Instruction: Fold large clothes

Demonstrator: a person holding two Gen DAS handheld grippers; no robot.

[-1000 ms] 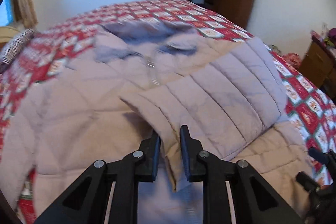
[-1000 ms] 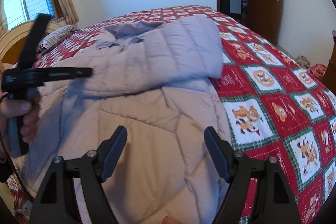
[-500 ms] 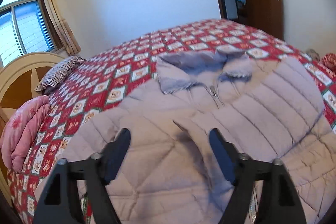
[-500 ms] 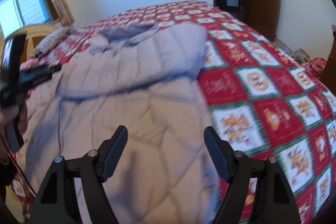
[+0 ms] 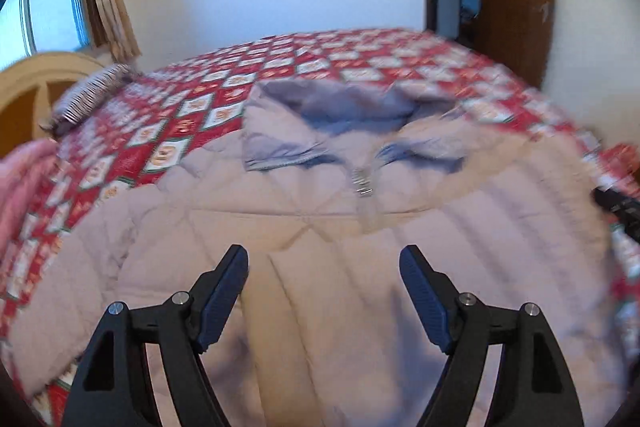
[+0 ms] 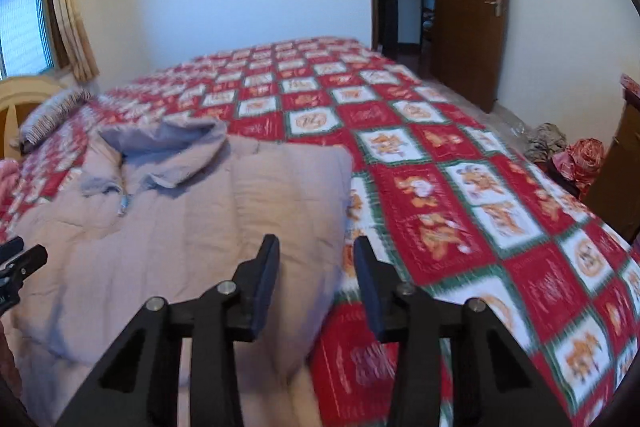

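Left wrist view
- Left gripper: jaws spread wide with nothing pinched; it hangs over the middle of the jacket, angled down at it.
- Jacket: a pale lilac quilted coat lying front-up on the red patterned bedspread, filling the lower half of the view.
- Long axis: runs away from the gripper, hem nearest, collar and zip pull at the far end.
- Right side of jacket: the ribbed sleeve lies folded across the chest (blurred, so its edge is hard to place).
- Other tool: a dark tip of the right gripper shows at the right edge, just beside the jacket.

Right wrist view
- Right gripper: jaws closing, half-narrowed; between them lies the jacket's right-hand edge, though the pads do not seem to press on it yet.
- Jacket's place: it lies left of and ahead of this gripper, its border meeting bare bedspread directly under the fingers.
- Nearer hand: the right one, judged by that edge sitting in its gap; the left is over the body panel, not at any edge.
- Look: puffy, softly creased, collar rumpled at the far end (a thick fold will likely spring back unless pinched deep).
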